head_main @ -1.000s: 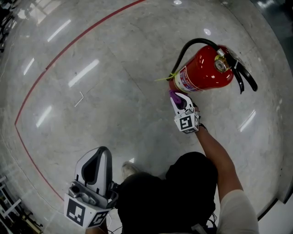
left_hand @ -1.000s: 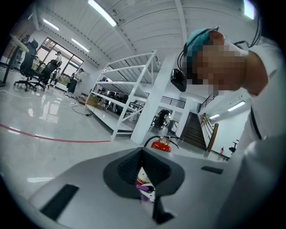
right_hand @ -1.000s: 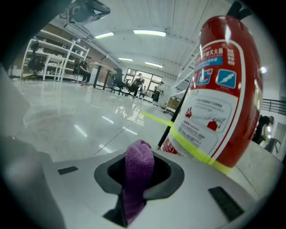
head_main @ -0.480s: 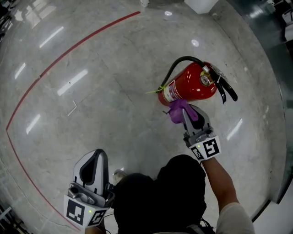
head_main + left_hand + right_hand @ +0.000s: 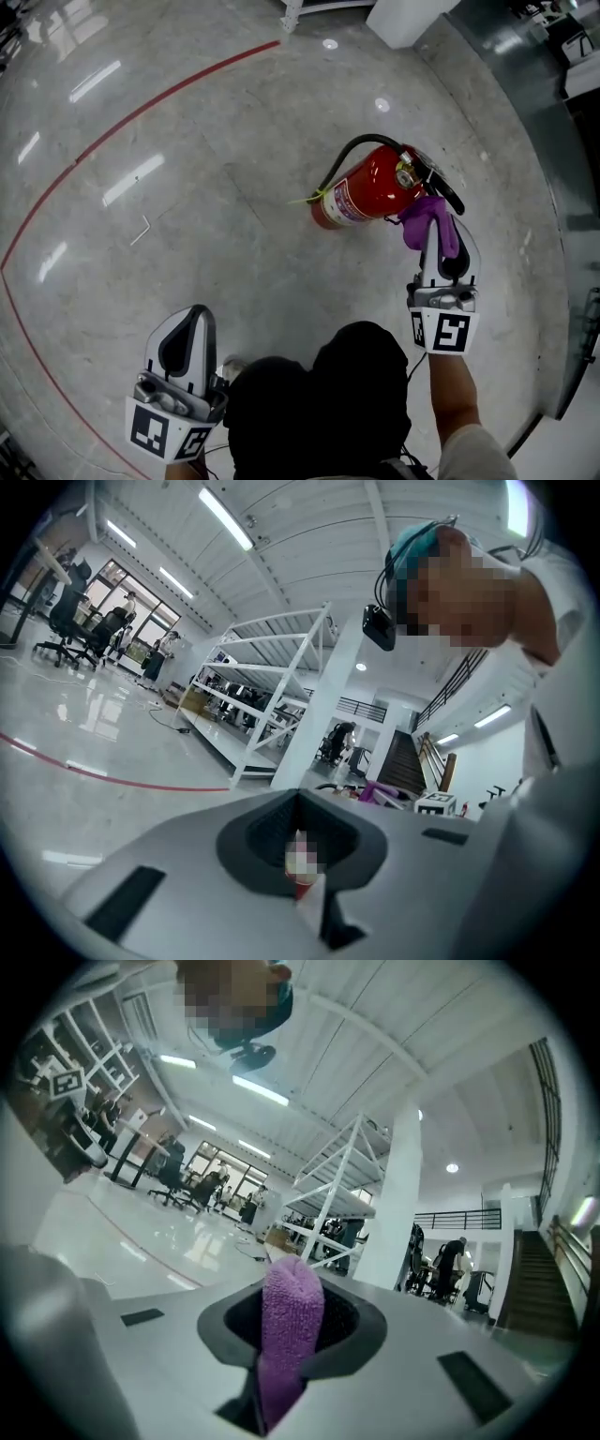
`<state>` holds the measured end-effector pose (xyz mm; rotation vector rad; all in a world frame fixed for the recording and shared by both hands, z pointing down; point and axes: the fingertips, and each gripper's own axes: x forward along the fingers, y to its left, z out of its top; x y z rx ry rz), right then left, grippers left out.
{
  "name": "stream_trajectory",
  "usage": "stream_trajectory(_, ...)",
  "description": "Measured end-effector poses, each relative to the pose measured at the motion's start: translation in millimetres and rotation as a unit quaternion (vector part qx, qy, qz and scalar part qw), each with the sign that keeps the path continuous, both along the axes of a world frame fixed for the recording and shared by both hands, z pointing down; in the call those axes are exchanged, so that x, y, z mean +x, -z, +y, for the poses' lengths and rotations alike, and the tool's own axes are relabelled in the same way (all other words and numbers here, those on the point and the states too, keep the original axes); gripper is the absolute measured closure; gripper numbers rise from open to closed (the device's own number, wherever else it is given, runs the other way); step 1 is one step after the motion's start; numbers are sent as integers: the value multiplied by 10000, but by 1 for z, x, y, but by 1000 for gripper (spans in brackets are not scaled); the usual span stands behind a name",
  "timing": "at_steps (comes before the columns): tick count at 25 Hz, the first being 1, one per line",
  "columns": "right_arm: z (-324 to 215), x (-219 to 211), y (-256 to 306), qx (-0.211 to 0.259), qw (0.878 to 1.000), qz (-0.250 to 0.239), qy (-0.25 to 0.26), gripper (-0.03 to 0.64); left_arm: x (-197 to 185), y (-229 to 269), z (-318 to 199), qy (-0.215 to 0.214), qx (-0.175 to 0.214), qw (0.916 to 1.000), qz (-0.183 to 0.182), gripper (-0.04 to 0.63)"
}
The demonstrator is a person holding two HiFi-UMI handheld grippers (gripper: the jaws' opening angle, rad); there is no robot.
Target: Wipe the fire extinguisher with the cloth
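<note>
Just right of centre, the right gripper pinches the cloth at the extinguisher's valve end; the left gripper, lower left, has its jaws together.

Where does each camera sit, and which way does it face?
Head view: on the person's head, facing steeply down at the extinguisher; head and right arm show.
Left gripper view: on the left hand-held gripper, facing the hall; torso at right.
Right gripper view: on the right hand-held gripper, facing the hall; head at top.
Shared: the cloth, in head and right gripper views.
</note>
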<state>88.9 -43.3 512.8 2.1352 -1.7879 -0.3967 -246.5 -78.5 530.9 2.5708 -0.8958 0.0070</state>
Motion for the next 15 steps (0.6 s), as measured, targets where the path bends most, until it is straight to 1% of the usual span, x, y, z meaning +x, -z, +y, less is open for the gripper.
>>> stream_trajectory(3, -22, -8, -20, -206, 9998, -14, 16, 549, -5, -2, -1, 35, -10, 10000, 31, 591)
stream_trajectory(7, -47, -25, -40, -355, 9992, -64, 144, 549, -10, -6, 0, 41, -37, 10000, 46, 591)
stream_trajectory(11, -53, -40, -49, -416, 9988, 27, 270, 549, -14, -9, 1, 58, -49, 10000, 25, 591)
stream_trajectory(15, -55, -54, -61, -493, 9977, -20, 469, 549, -13, -17, -1, 57, -139, 9999, 54, 591)
